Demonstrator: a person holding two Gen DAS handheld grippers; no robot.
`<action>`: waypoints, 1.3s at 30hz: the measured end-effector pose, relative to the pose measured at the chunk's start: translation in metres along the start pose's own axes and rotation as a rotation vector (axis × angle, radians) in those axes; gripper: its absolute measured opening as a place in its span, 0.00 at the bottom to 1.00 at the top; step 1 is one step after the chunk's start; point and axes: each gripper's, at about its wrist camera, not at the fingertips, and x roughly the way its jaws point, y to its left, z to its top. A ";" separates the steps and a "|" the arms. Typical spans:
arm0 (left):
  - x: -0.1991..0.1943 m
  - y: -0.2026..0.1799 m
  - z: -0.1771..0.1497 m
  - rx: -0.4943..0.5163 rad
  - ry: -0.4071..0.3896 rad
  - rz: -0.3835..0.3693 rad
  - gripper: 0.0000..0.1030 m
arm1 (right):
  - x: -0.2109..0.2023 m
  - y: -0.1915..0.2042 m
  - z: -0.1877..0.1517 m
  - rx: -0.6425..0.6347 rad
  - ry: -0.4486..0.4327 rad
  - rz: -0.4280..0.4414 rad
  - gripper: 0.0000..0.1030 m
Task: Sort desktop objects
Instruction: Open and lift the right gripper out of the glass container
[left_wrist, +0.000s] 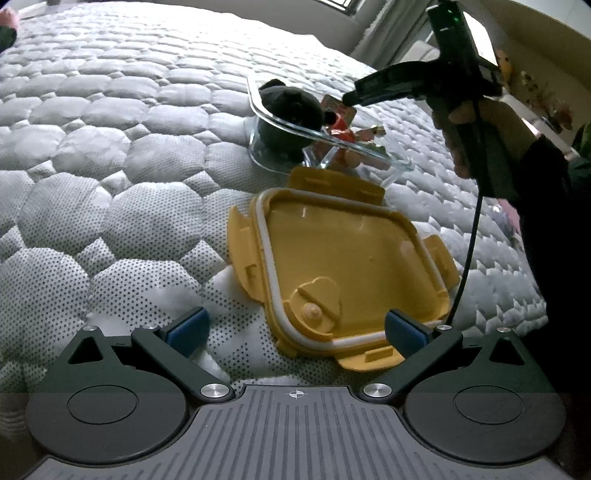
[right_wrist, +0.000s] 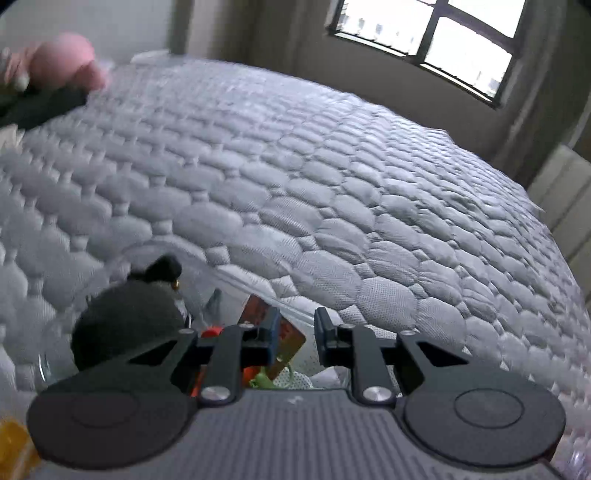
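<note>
On the quilted mattress (left_wrist: 110, 155) that serves here in place of a desk, the left claw (left_wrist: 295, 328) sits low with its blue pads spread wide on either side of the near corner of the yellow lid (left_wrist: 343, 266), holding nothing. The lid lies upside down, white seal ring and clip tabs facing up, just in front of the glass container (left_wrist: 280, 129), probably set aside so that the container stays open for filling. In that container rest a dark plush ball (left_wrist: 288, 110) at the left and a red packet (left_wrist: 341, 118) with other small bits at the right, so much of the sorting looks done. Further right, the right claw (right_wrist: 295, 332) hovers directly over the container's right part, its pads parted to a narrow gap with nothing between them, the red packet just beneath. It may have let something go there or be about to reach in; the frames do not settle which.
</note>
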 end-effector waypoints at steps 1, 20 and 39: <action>0.000 0.000 0.000 0.000 0.000 0.000 1.00 | 0.003 0.000 0.002 -0.004 0.006 0.008 0.22; 0.002 0.000 0.001 0.003 0.000 0.001 1.00 | -0.008 -0.016 -0.011 0.085 -0.006 0.197 0.09; 0.002 -0.003 0.000 0.006 0.000 0.017 1.00 | -0.052 -0.010 -0.021 0.082 -0.137 0.072 0.09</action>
